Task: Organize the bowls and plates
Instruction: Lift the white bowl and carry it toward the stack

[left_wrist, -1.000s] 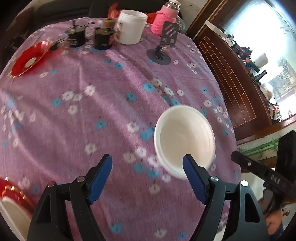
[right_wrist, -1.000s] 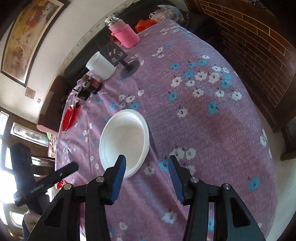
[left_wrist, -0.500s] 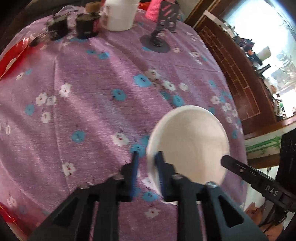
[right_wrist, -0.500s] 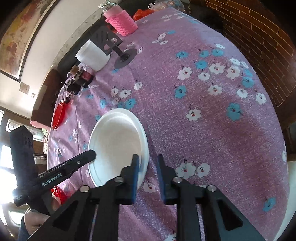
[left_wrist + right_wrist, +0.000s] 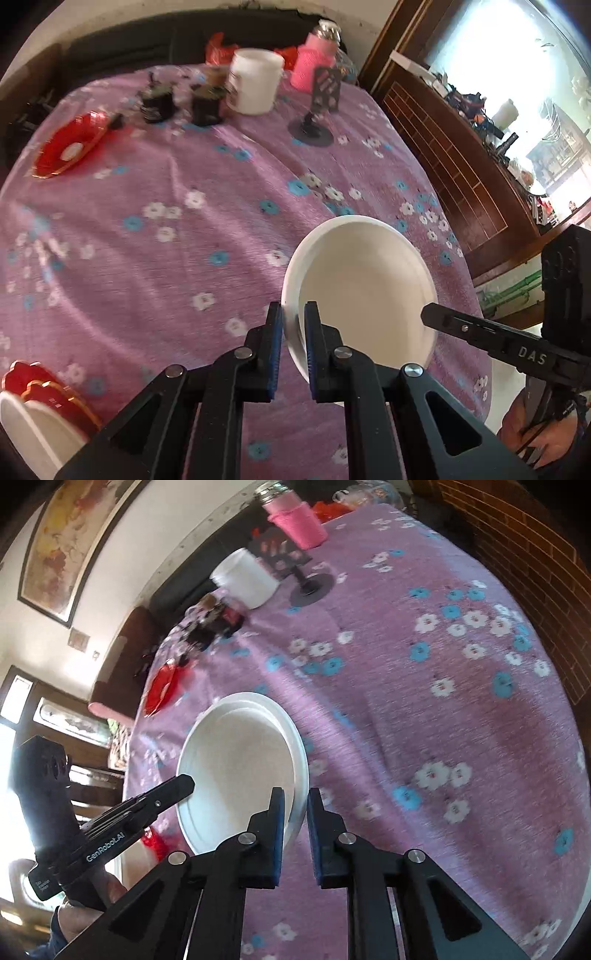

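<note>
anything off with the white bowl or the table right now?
Nothing spilled or broken. White bowl is tilted, both tools clamped on opposite rim edges: left tool, right tool. Tablecloth lies rumpled.

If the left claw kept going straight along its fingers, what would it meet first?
The left claw is already shut on the white bowl's near rim, so the bowl itself; beyond it, probably the purple flowered tablecloth, though depth is unclear.

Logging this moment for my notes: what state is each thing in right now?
Bowl: empty, tilted, gripped at opposite rims.
Left gripper: shut on the bowl's rim.
Right gripper: shut on the bowl's rim.
Red plate: flat on the cloth, far side.
White tub: upright, lid on.
Stand: upright, empty.
</note>
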